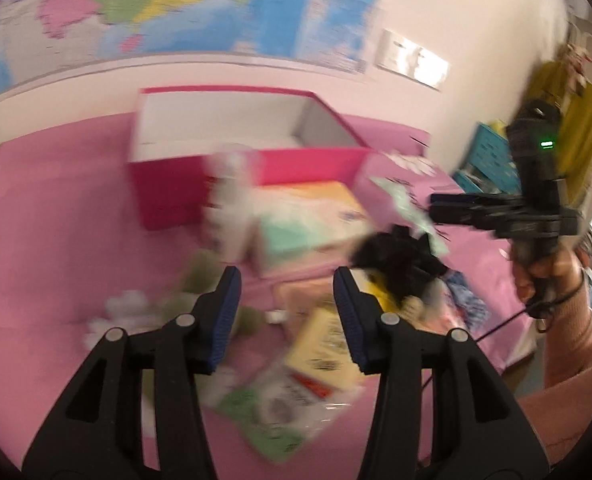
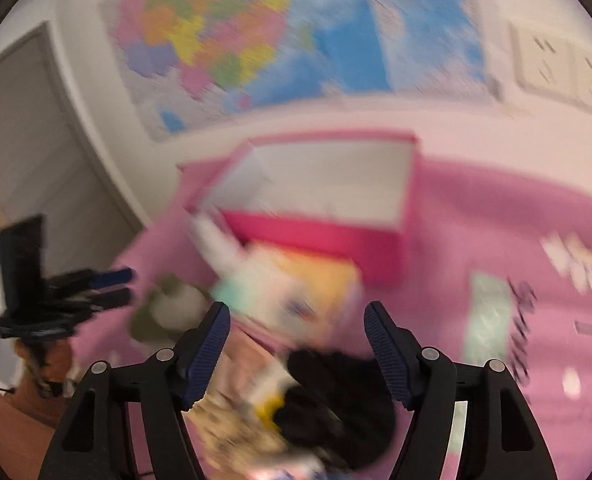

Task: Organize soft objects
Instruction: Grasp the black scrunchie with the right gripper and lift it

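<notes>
both views are smeared with blur, so details are a best reading. the soft things lie in a heap on the pink-covered counter (image 1: 56,240) in front of an open pink box (image 1: 236,148), which looks empty: a white plush toy (image 1: 228,204) leaning by the box front, a greenish plush (image 1: 200,280) nearer, a black fabric piece (image 2: 336,400) and flat plastic-wrapped packets (image 1: 296,392). the left claw (image 1: 287,316) is released, nothing between its pads; the right claw (image 2: 297,356) is likewise released, hovering just over the black fabric. these things probably weigh little and will squash and flop, so a pinch at the bulkiest fold or the plush's body should hold better than an edge; the wrapped packets may be slippery.
</notes>
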### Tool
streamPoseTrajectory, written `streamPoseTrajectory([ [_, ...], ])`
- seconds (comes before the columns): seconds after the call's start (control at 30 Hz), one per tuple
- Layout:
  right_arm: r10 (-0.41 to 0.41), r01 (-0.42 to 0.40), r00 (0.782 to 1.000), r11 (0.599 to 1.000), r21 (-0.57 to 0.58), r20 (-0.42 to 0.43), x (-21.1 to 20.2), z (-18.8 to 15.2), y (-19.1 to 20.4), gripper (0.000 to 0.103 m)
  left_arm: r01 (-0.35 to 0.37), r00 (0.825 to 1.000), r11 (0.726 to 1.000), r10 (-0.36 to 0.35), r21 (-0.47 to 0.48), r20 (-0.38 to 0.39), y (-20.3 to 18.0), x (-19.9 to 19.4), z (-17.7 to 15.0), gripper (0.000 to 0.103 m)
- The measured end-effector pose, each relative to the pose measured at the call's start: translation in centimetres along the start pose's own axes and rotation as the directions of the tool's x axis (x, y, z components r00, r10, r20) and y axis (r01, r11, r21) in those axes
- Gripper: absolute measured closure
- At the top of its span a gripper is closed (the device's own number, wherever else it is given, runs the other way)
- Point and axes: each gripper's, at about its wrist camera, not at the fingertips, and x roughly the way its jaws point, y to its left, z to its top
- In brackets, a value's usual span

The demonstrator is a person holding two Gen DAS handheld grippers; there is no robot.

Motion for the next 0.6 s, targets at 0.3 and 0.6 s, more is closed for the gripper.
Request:
streamPoseTrajectory([
  [0.3,-0.015,0.032,0.992,0.991,0.132,-0.128,3.0,-4.9,-5.4,0.032,0.180,0.977,0.981,-0.170,0.069,-0.125,-5.5,5.8,0.3,0.047],
  [0.6,0.076,-0.059,0.991,0.986,0.156,-0.106,3.9,-5.5,-6.2,0.049,0.219,0.947,0.975,-0.205,0.028,-0.248,-7.5,10.7,0.6,0.046],
])
